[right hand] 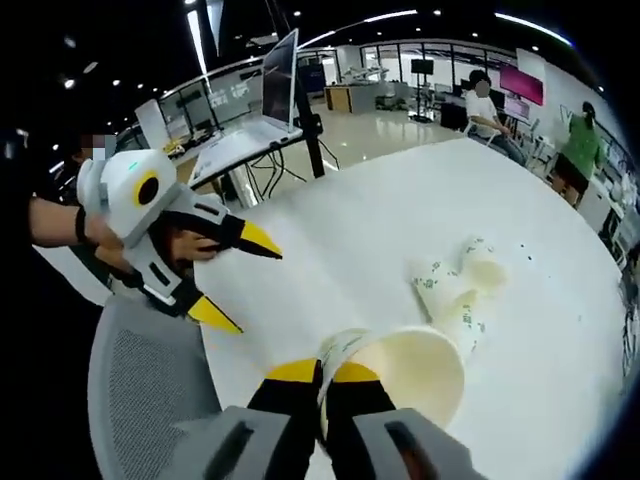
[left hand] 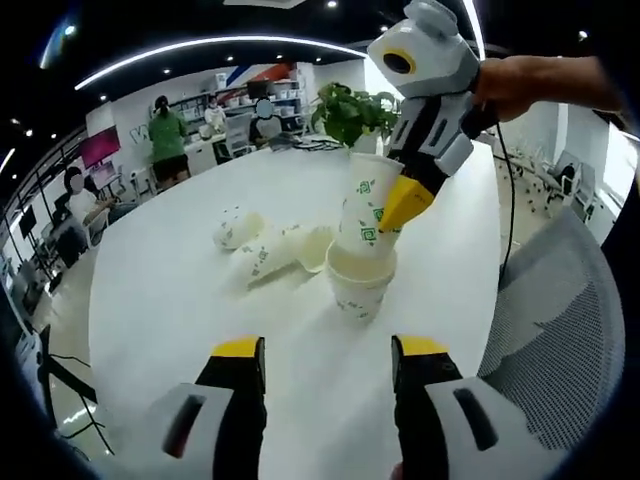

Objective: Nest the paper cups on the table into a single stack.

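A white paper cup with green print hangs tilted, its base inside an upright cup on the white table. My right gripper is shut on the tilted cup's rim; in the right gripper view its jaws pinch the wall of that cup. Three more cups lie on their sides to the left, seen again as a cluster. My left gripper is open and holds nothing, near the table's edge; it also shows open.
A potted plant stands behind the cups. A grey mesh chair is close beside the table. An open laptop on a stand lies beyond the table's far edge. People sit and stand at the back of the room.
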A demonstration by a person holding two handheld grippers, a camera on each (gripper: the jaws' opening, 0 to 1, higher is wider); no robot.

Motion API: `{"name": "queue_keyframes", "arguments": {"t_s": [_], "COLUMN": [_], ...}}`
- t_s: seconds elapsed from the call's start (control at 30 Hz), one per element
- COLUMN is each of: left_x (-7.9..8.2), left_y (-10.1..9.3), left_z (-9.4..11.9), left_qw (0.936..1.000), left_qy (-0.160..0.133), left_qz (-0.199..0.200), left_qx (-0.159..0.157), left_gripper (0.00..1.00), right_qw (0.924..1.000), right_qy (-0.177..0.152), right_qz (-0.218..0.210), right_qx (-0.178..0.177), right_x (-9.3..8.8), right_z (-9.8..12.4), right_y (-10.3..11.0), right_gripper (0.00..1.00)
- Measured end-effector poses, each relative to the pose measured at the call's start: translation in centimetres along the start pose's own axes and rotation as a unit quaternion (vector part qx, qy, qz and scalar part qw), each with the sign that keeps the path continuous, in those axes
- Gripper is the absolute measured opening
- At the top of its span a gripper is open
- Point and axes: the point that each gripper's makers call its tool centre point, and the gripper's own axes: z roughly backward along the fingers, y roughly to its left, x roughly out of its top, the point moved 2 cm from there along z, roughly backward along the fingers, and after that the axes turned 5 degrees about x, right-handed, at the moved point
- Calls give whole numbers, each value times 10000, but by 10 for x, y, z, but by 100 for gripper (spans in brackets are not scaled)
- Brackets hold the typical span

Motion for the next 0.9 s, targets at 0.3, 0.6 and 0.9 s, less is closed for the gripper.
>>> {"name": "queue_keyframes", "arguments": {"t_s": [0.3, 0.6, 0.9], "left_x": [-4, -6, -8], "left_y": [3, 5, 4], "left_z": [3, 6, 6], "left_qw": [10000, 9999, 9999], "left_qy": [10, 33, 52], "left_qz": [43, 72, 88], "left_qx": [55, 78, 72], "left_gripper": [49, 48, 48], "right_qw": [9989, 9975, 9972], "right_qy": [365, 565, 589], "right_qz": [284, 417, 463], "right_qx": [-26, -52, -72], "right_x": [-6, -9, -9], "right_z": [-11, -23, -24], "right_y": [-4, -9, -8], "right_gripper": [0, 1, 3]}}
